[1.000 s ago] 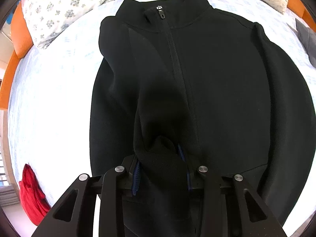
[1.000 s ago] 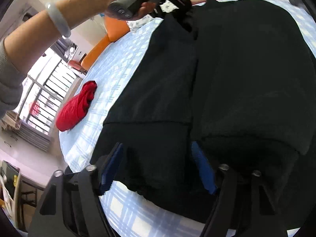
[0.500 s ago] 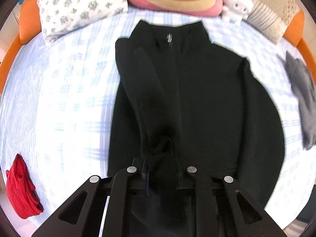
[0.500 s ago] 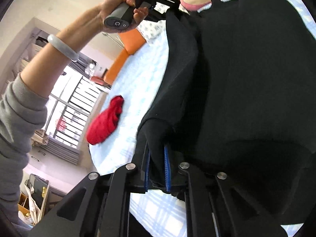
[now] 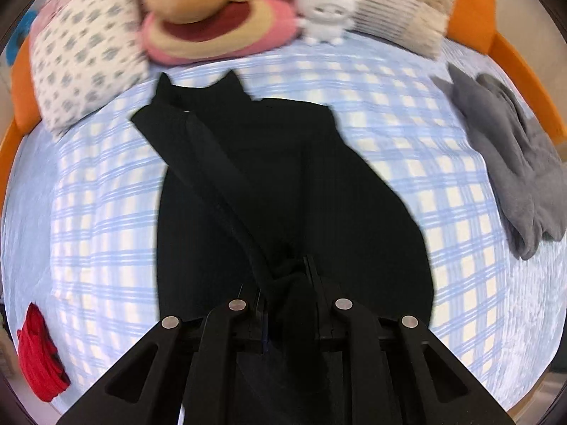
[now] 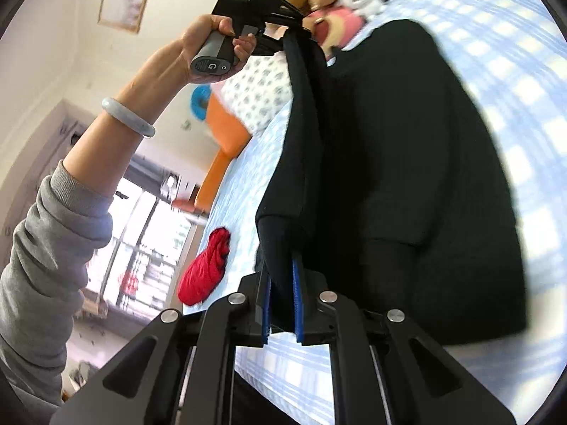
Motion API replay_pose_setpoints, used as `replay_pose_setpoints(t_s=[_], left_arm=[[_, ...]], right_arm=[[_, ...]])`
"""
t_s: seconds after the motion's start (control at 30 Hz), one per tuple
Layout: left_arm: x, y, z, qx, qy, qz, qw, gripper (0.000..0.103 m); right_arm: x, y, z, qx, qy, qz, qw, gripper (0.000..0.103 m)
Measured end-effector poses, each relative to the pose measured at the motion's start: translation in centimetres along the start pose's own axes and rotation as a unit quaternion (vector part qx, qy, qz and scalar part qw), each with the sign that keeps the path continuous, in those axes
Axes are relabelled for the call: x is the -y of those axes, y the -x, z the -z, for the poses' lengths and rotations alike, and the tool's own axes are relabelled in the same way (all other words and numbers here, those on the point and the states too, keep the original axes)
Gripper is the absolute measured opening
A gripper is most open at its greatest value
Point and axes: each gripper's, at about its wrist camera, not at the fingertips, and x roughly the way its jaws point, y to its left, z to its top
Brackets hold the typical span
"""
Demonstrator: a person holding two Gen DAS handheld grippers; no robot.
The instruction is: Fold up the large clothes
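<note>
A black zip jacket point(image 5: 283, 177) lies on the blue checked bed, collar toward the pillows. My left gripper point(image 5: 288, 294) is shut on a bunch of its fabric, lifting a fold along the left side. In the right wrist view the right gripper point(image 6: 281, 304) is shut on the jacket's point(image 6: 407, 159) lower hem edge, blue pads pressing the cloth. The left gripper point(image 6: 294, 37), held by a hand with a bracelet, pinches the same raised edge further up. That edge hangs taut between the two grippers above the bed.
A red garment point(image 5: 39, 357) lies near the bed's left edge, also seen as the red garment point(image 6: 205, 269). A grey garment point(image 5: 510, 163) lies at the right. Pillows point(image 5: 85, 56) and plush toys point(image 5: 219, 10) line the head of the bed point(image 5: 106, 219), with an orange frame behind.
Both grippers closed on the jacket's left edge and lifted it. The left gripper rose and pulled back, so more of the bed shows. The right gripper rolled and swung sideways.
</note>
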Motion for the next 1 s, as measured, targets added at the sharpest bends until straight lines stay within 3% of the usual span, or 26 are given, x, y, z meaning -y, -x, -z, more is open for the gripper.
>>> replay_pose_setpoints(t_s=[0.33,0.5,0.57,0.6,0.63,0.7,0.8,0.87,1.0], left_arm=[[9.5,-3.3,0.0,-0.016,-0.059,-0.001,0.9981,0.021],[11.1,-6.3,0.5,-0.023,-0.062,0.006,0.9978,0.022],[11.0,-7.4,0.8,-0.024,-0.056,0.018,0.9980,0.027],[10.8,-7.7,0.9,-0.019,-0.052,0.026,0.9981,0.039],[10.8,-8.0,1.1,-0.013,-0.051,0.033,0.9981,0.062],[11.0,-8.2,1.7,-0.003,-0.060,0.055,0.9967,0.084],[11.6,-7.1,2.3,0.018,-0.091,0.071,0.9932,0.085],[11.0,-4.9,2.1,0.039,-0.095,0.102,0.9895,0.085],[7.6,0.2,1.3,0.108,-0.077,0.133,0.9821,0.093]], right_arm=[[5.5,3.6,1.4,0.039,-0.072,0.028,0.996,0.009],[6.2,4.3,2.0,0.046,-0.075,0.059,0.994,0.009],[6.1,4.6,1.9,0.042,-0.071,0.073,0.994,0.009],[6.0,4.7,2.1,0.040,-0.066,0.089,0.993,0.009],[5.7,4.4,2.0,0.038,-0.054,0.110,0.992,0.012],[4.9,4.2,1.7,0.026,-0.025,0.144,0.989,0.019],[3.4,4.4,1.8,0.023,0.003,0.170,0.985,0.045],[2.7,5.2,1.7,0.030,0.007,0.181,0.983,0.067],[1.0,7.9,0.6,0.066,0.034,0.228,0.971,0.071]])
